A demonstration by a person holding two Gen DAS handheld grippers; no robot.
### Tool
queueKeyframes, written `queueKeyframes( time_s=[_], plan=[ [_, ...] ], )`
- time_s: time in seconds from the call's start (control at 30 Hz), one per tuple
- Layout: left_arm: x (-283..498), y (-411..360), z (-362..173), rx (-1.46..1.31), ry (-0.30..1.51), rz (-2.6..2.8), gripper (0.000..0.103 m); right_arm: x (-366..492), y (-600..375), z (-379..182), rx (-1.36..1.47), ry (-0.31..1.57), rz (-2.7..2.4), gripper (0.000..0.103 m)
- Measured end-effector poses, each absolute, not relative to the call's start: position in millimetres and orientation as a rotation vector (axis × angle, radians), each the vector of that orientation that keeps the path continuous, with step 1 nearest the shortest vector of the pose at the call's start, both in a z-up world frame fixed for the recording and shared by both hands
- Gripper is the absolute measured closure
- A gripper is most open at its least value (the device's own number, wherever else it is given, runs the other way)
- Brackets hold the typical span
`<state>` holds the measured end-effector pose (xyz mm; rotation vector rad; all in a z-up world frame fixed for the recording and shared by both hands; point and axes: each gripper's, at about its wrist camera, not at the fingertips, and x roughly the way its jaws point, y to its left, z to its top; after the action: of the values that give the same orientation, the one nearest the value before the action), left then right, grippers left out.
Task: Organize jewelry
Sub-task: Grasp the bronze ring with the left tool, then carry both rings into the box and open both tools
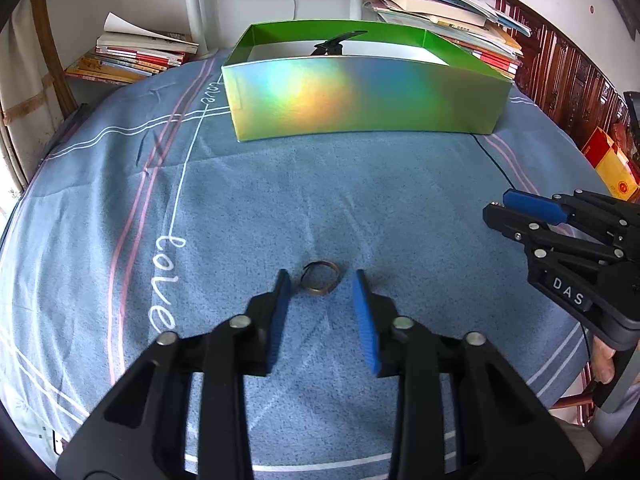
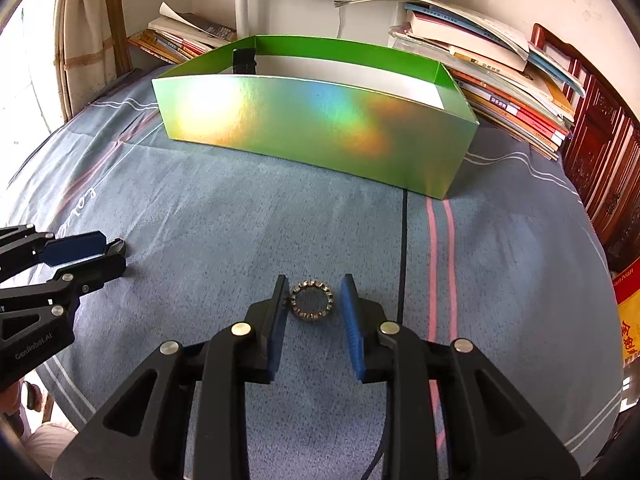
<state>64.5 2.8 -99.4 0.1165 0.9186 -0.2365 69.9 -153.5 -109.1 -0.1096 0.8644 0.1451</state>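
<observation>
A home room: a blue striped cotton bedsheet (image 1: 248, 200), untidy stacks of paperback books (image 2: 500, 92), carved dark-red wooden furniture (image 2: 600, 168), beige curtain (image 2: 88, 32).

"love" on the bedsheet (image 1: 168, 280); "DAS" on the right gripper (image 1: 494, 210); "GenRobot.AI" on the left gripper (image 2: 114, 254).

Two rings (image 1: 320, 279) (image 2: 311, 298), one green box (image 1: 360, 96), two claws (image 1: 322, 280) (image 2: 314, 284).
</observation>
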Motion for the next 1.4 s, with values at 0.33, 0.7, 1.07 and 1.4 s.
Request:
queueKeyframes(
  time_s=[0.33,0.7,1.07,1.4],
  plan=[
    [63.4,-3.2,-99.2,0.139,0.907,-0.203,0.083,67.9,-149.4,-108.8,-0.118,0.868,0.149,0.082],
    [60.9,-0.6,-88.4,0.135,0.883,-0.200,0.083,59.1,-151.7,-88.8,-0.119,0.829,0.158,0.082],
    [137.1,6.8,2.9,0.089,0.699,-0.169,0.083,115.9,-182.7,10.8,-0.033,0.625,0.143,0.082],
    [266.1,-19.3,-18.9,0.092,0.799,-0.110,0.083,234.9,-186.3,-38.3,0.017,0.794,0.055,0.082]
  ],
)
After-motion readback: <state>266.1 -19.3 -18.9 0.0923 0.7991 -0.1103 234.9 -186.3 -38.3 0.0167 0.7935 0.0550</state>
